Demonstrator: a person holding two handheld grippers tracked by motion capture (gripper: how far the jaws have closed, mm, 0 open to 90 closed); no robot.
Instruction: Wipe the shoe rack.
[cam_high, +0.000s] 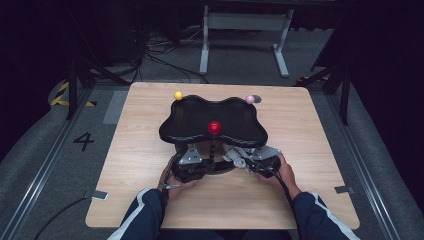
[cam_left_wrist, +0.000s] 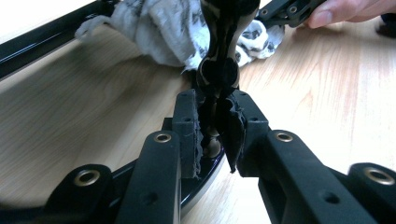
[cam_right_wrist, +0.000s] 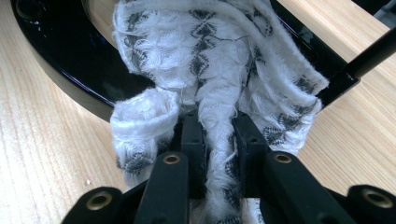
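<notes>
A black stand with a wavy tray top (cam_high: 190, 117) rises on a knobbly stem (cam_high: 213, 149) from a round black base (cam_left_wrist: 201, 176). A red ball (cam_high: 214, 127) sits at the tray's near edge. My left gripper (cam_left_wrist: 215, 100) is shut on the stem (cam_left_wrist: 219, 70) low down, its pads pressed on both sides. My right gripper (cam_right_wrist: 218, 119) is shut on a white cloth with a grey pattern (cam_right_wrist: 210, 56), bunched against the base (cam_right_wrist: 70, 51). In the high view the left gripper (cam_high: 196, 167) and right gripper (cam_high: 246, 161) flank the stem, with the cloth (cam_high: 234, 153) between them.
A yellow ball (cam_high: 178, 95) and a pink ball (cam_high: 249, 99) stand at the tray's far corners. The wooden table (cam_high: 310, 145) has bare room on both sides. A thin black rod (cam_right_wrist: 373, 51) crosses the right gripper view's upper right corner. A fingertip (cam_left_wrist: 345, 9) shows beyond the cloth.
</notes>
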